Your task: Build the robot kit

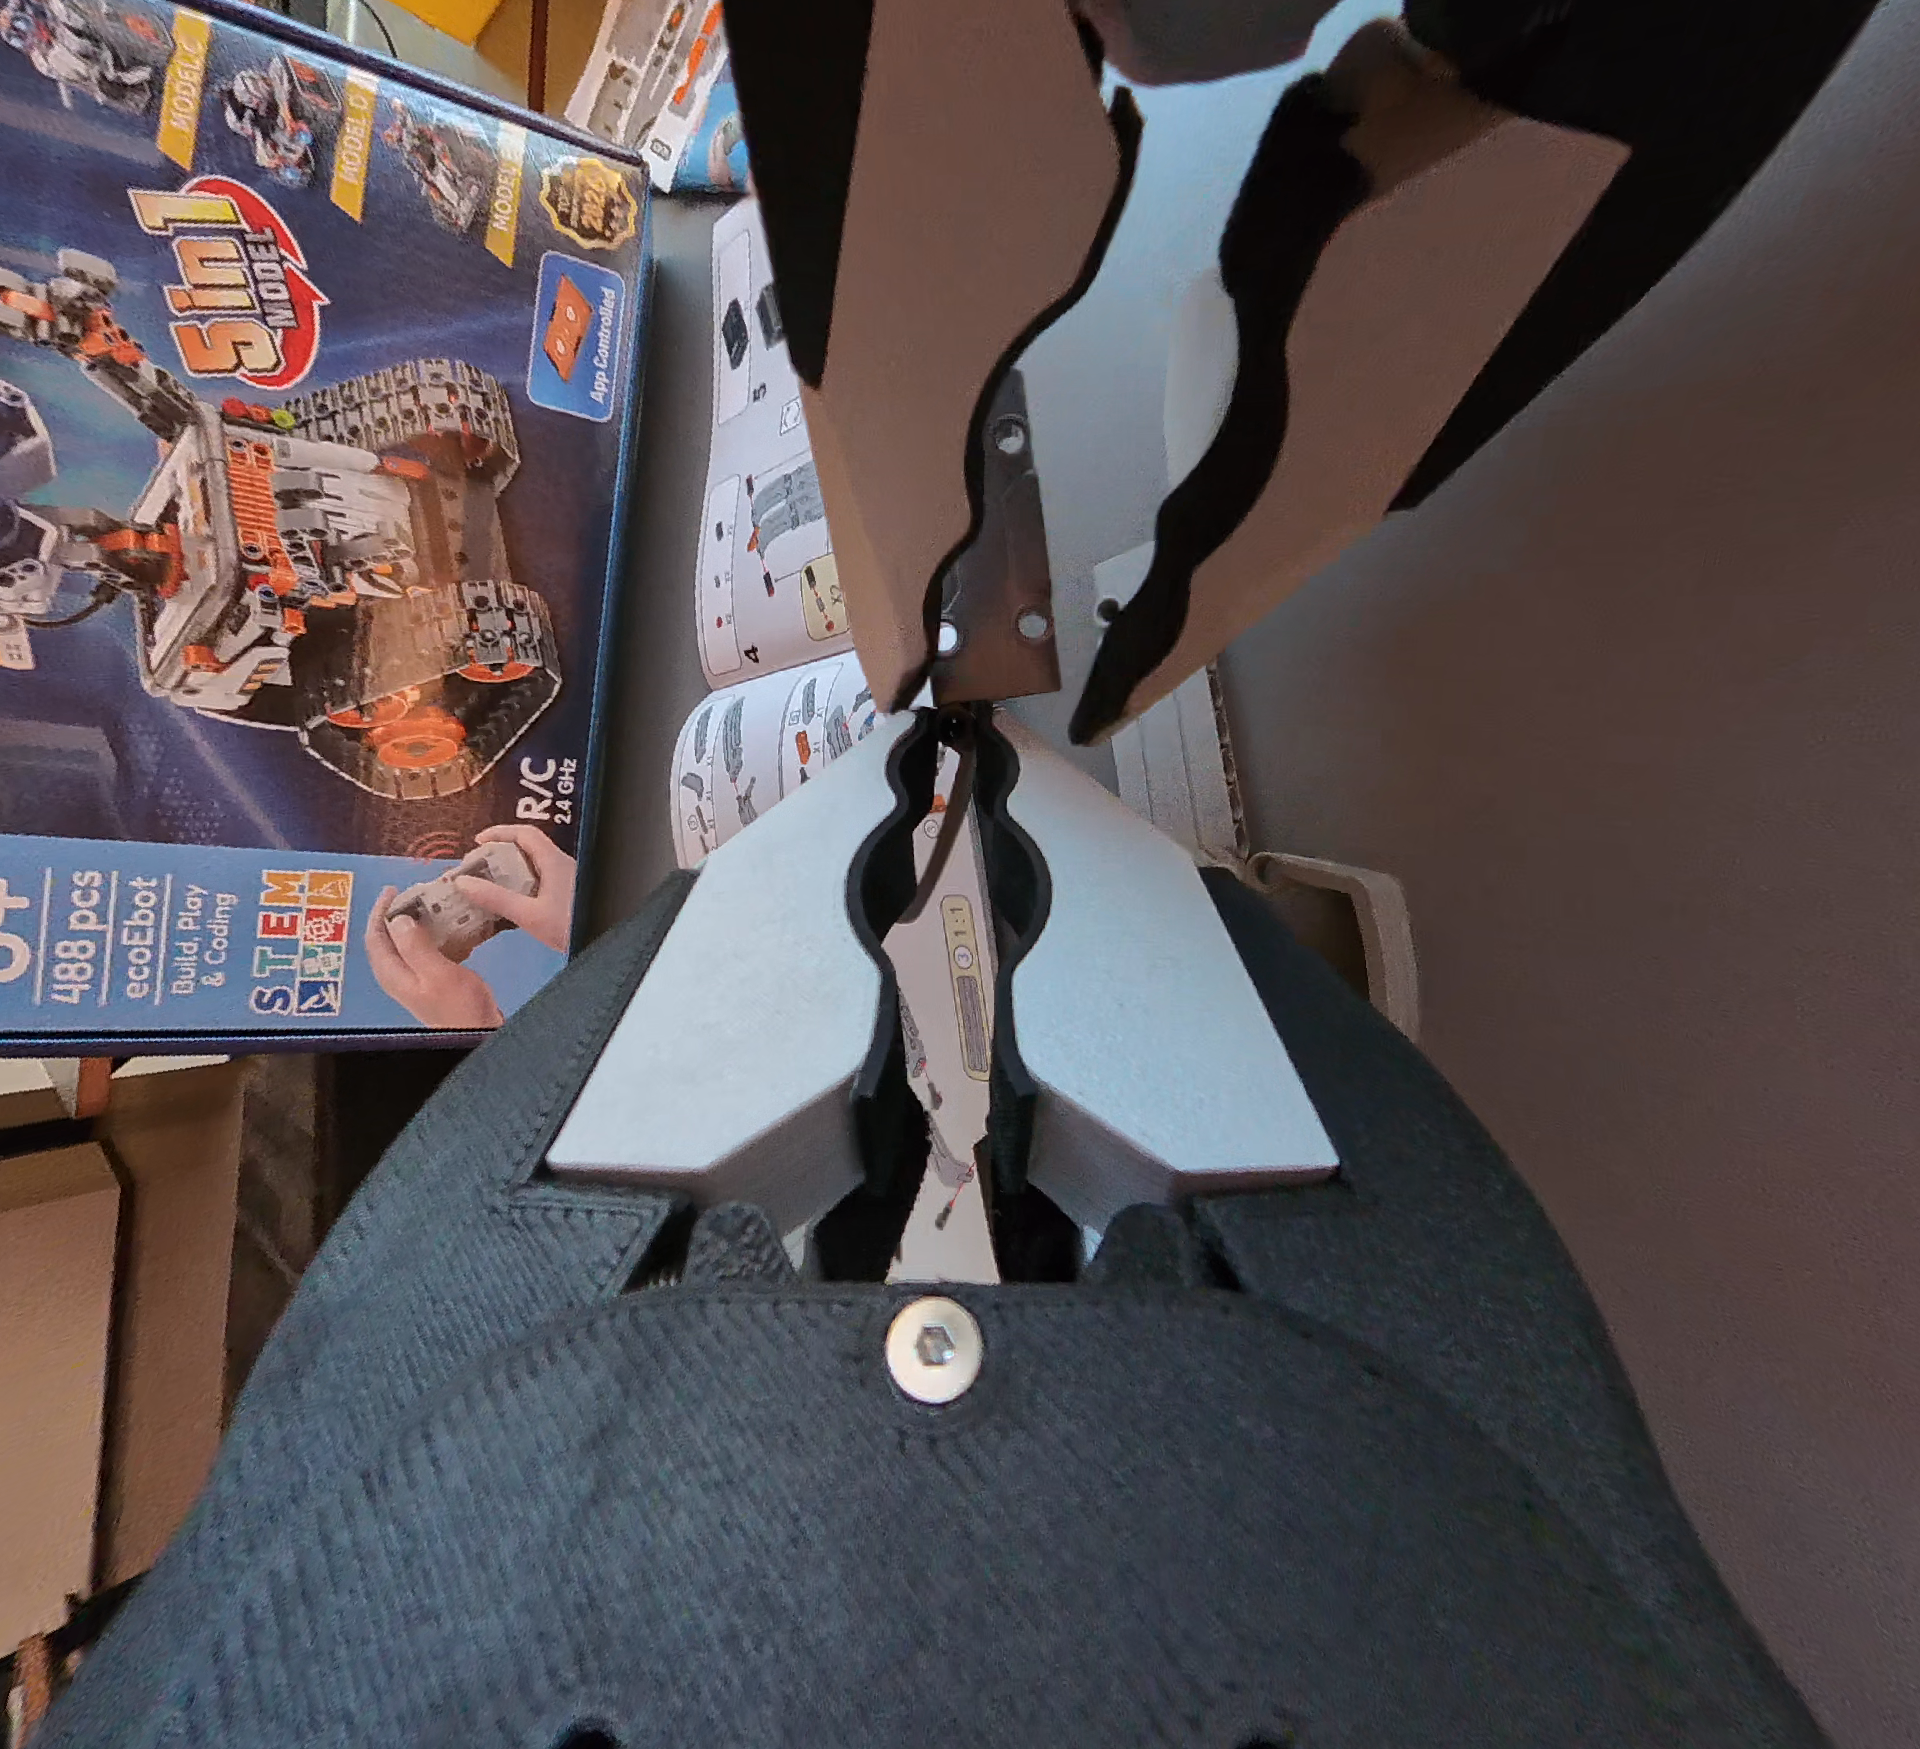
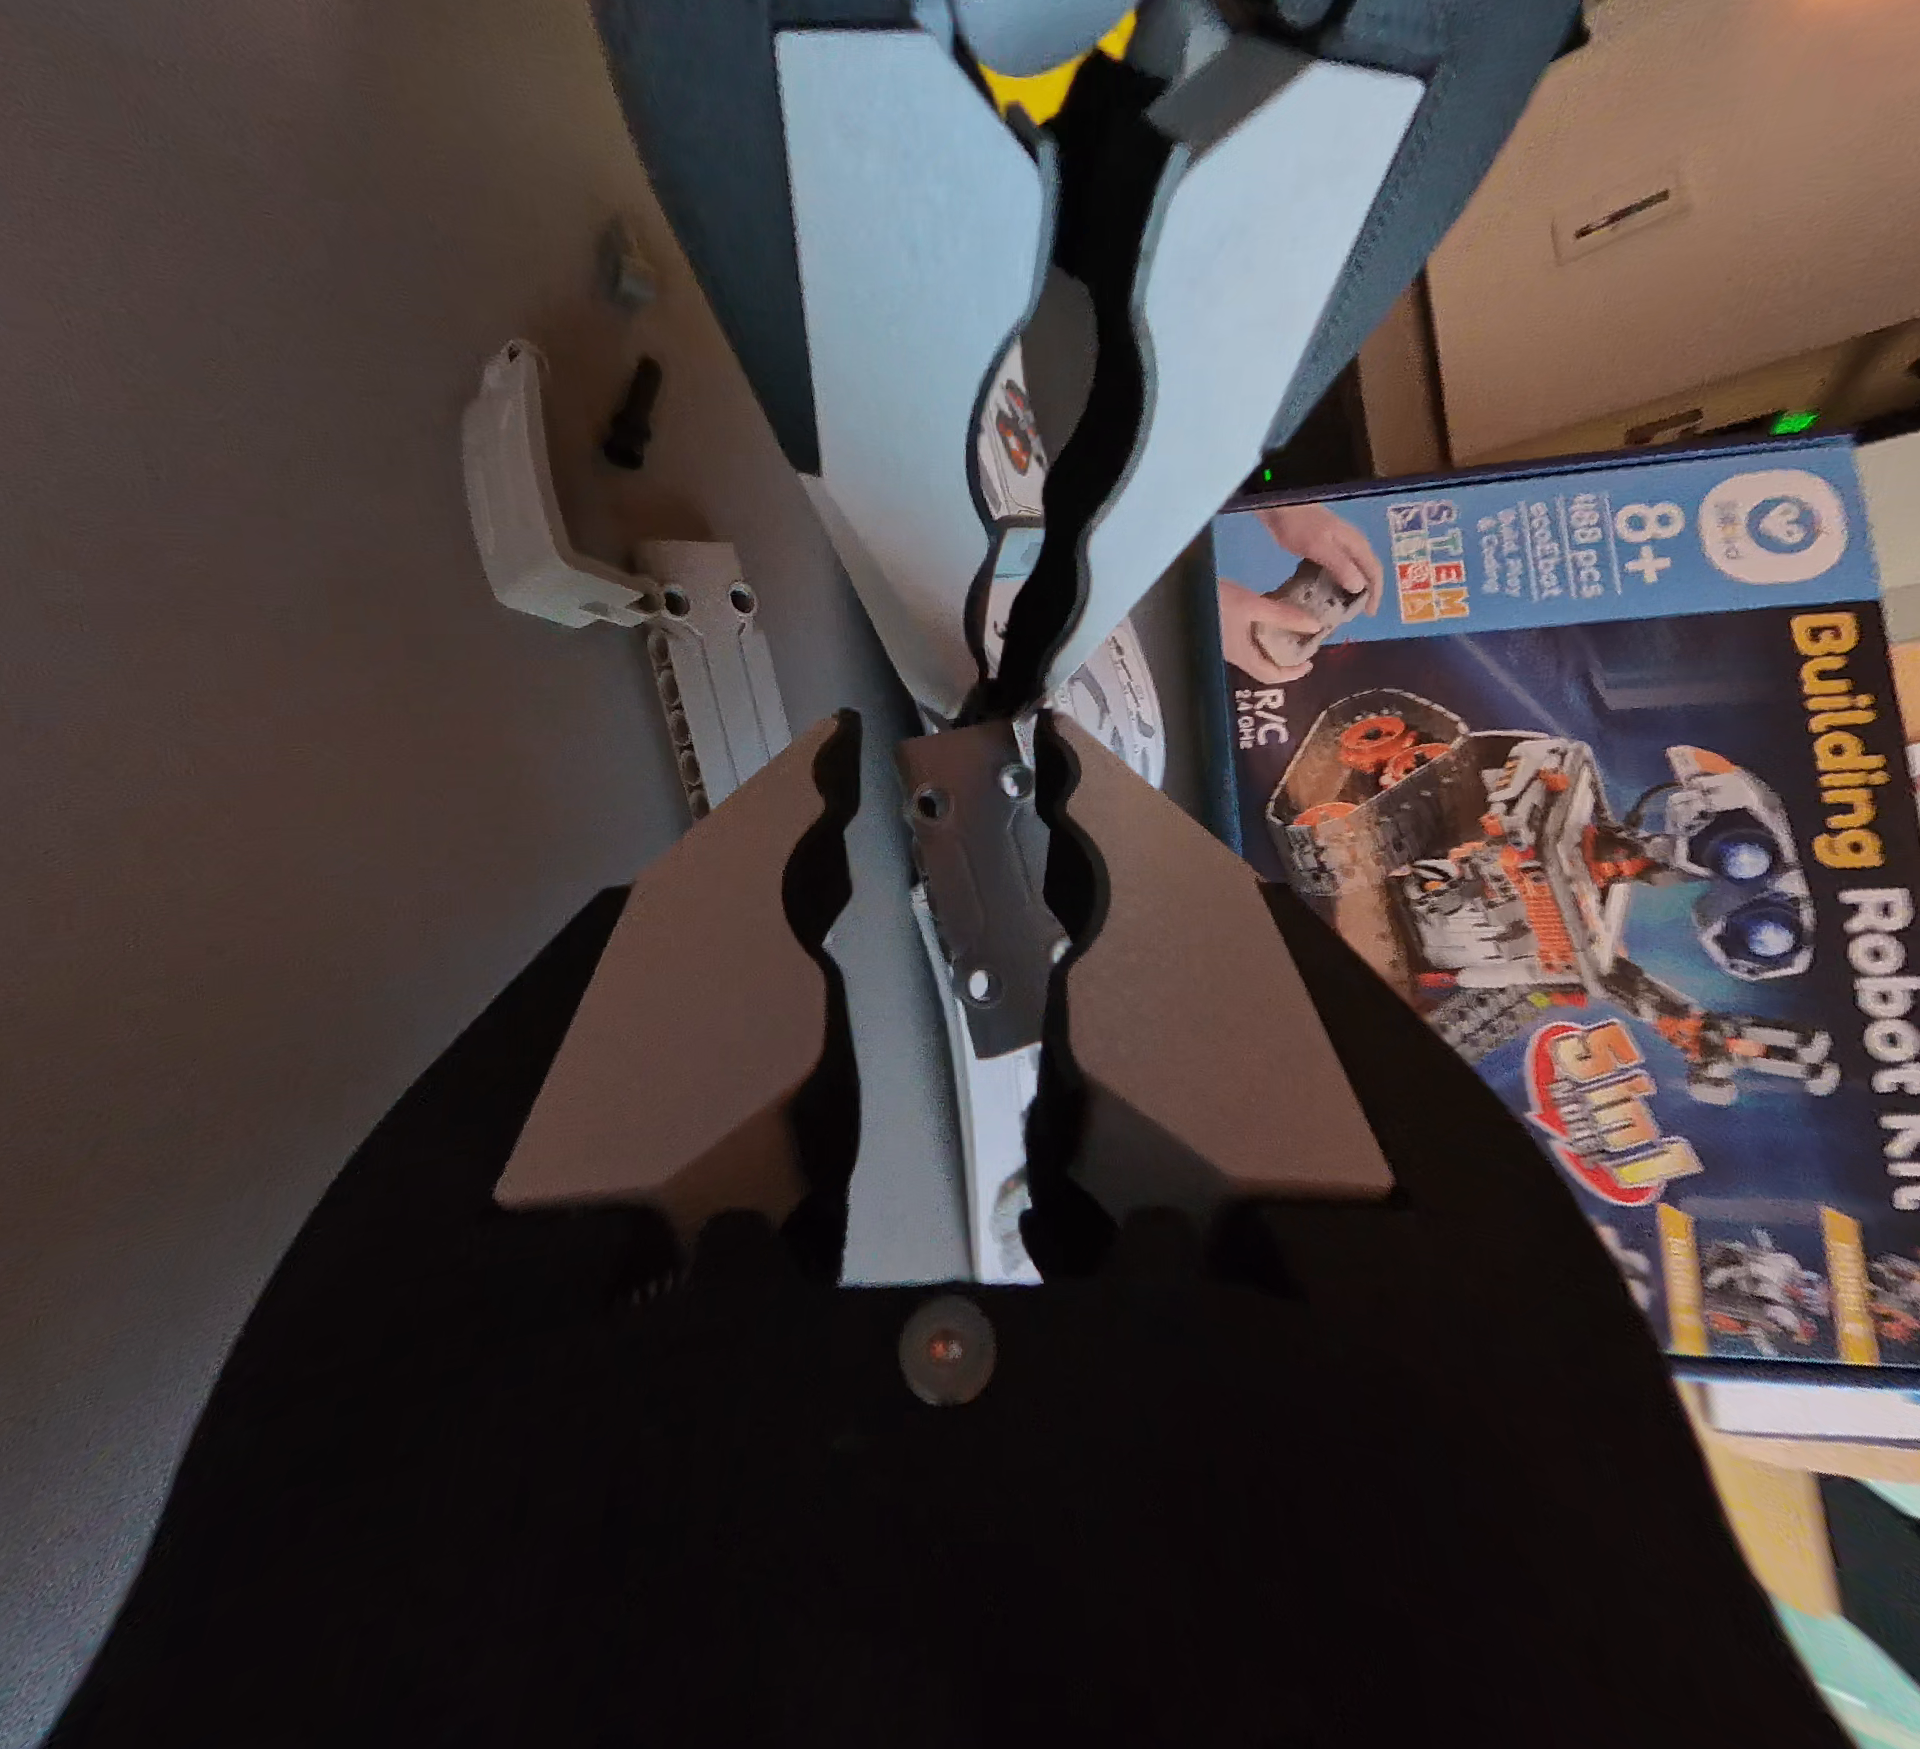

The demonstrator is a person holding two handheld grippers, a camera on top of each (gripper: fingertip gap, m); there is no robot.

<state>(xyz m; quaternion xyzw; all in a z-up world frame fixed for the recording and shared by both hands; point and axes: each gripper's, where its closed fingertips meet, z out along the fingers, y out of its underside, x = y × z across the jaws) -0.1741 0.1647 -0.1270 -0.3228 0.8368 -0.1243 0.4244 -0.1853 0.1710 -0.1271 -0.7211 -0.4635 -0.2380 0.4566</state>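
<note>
The left gripper (image 1: 951, 723) is clenched on a small black pin (image 1: 953, 729); the right gripper (image 2: 951, 738) grasps a dark grey plate (image 2: 977, 878). Only the right view shows the white building part (image 2: 623, 598) on the table (image 2: 260, 868).

The left gripper (image 1: 951, 723) has a dark grey printed-plastic body with a fine ribbed, matt weave-like texture, smooth pale grey matt fingers (image 1: 769, 972) edged in black rubbery pads, and a shiny metal hex screw (image 1: 933, 1351). The right gripper (image 2: 951, 733) is matt black plastic with tan, dull-surfaced fingers (image 2: 707, 951). Between them sits a dark grey plastic beam with round holes (image 2: 977, 878), smooth and faintly glossy. The blue cardboard toy box (image 1: 312, 504) has a glossy printed face. The white paper instruction booklet (image 1: 748, 494) looks matt. A light grey plastic curved panel piece (image 2: 530, 504) lies on the smooth, matt grey counter (image 2: 260, 349).
</note>
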